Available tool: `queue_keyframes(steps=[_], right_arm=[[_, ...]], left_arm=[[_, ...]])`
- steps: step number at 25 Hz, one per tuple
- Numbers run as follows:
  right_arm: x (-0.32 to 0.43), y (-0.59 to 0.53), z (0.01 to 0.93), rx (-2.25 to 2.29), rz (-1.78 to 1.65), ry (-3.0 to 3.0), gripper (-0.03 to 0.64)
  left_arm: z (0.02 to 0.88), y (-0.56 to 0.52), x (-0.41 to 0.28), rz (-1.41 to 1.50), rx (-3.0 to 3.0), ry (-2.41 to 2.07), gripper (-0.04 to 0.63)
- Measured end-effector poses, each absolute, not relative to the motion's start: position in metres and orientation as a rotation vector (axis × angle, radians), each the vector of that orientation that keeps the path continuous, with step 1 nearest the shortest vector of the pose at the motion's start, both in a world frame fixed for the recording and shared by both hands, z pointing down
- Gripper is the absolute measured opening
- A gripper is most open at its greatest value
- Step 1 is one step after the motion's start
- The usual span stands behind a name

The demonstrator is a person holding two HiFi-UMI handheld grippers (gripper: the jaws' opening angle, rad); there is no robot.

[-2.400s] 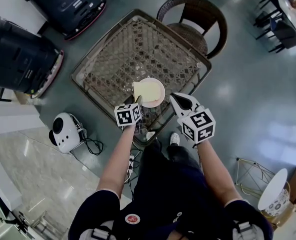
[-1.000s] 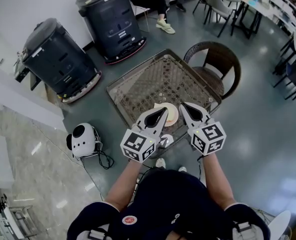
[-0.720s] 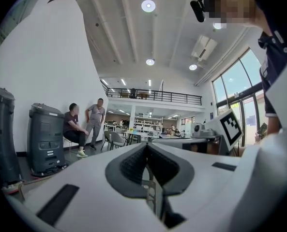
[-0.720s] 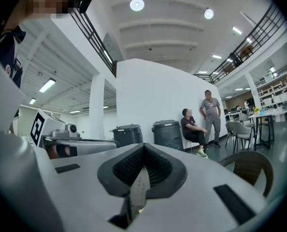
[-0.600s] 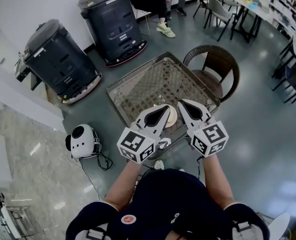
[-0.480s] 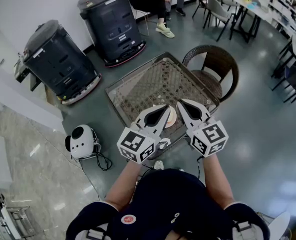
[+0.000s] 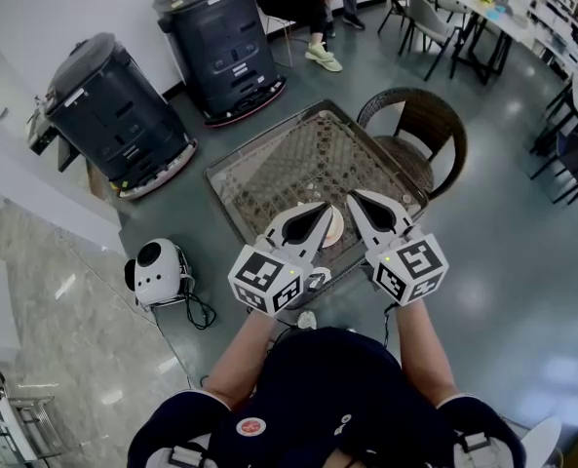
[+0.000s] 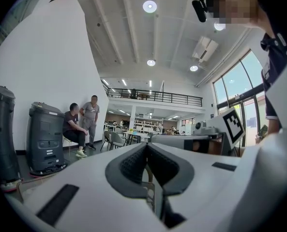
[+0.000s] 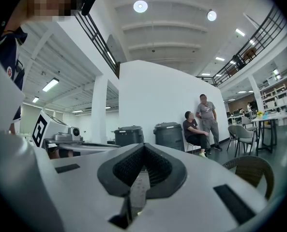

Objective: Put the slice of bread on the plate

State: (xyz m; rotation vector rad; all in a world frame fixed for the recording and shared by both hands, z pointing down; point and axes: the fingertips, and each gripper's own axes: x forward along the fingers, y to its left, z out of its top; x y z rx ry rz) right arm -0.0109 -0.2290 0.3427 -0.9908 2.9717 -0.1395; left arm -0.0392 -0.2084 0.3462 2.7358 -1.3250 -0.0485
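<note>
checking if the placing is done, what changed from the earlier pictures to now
The left gripper, earlier down at the edge of the plate, and the right gripper drew back from it and rose. Both now point level with jaws shut and empty. The plate stayed where it was on the table.

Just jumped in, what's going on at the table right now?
A person holds a gripper in each hand, raised by the near edge of the wicker table. The left gripper and right gripper are both shut with nothing in them. The plate sits on the table between their tips, mostly hidden, so the bread can't be made out on it.
</note>
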Motion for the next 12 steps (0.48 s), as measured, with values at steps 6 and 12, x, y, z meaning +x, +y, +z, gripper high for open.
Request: queue_keyframes(steps=[6, 12], right_arm=[[-0.0115, -0.2285, 0.3418, -0.989, -0.130, 2.973, 0.006], [-0.0117, -0.2285, 0.3381, -0.989, -0.121, 2.978, 0.006]], left_arm=[[0.3487, -0.2076, -0.0415, -0.054, 2.729, -1.327, 0.008], [0.3446, -0.2071, -0.0409, -0.055, 2.735, -1.322, 0.008]])
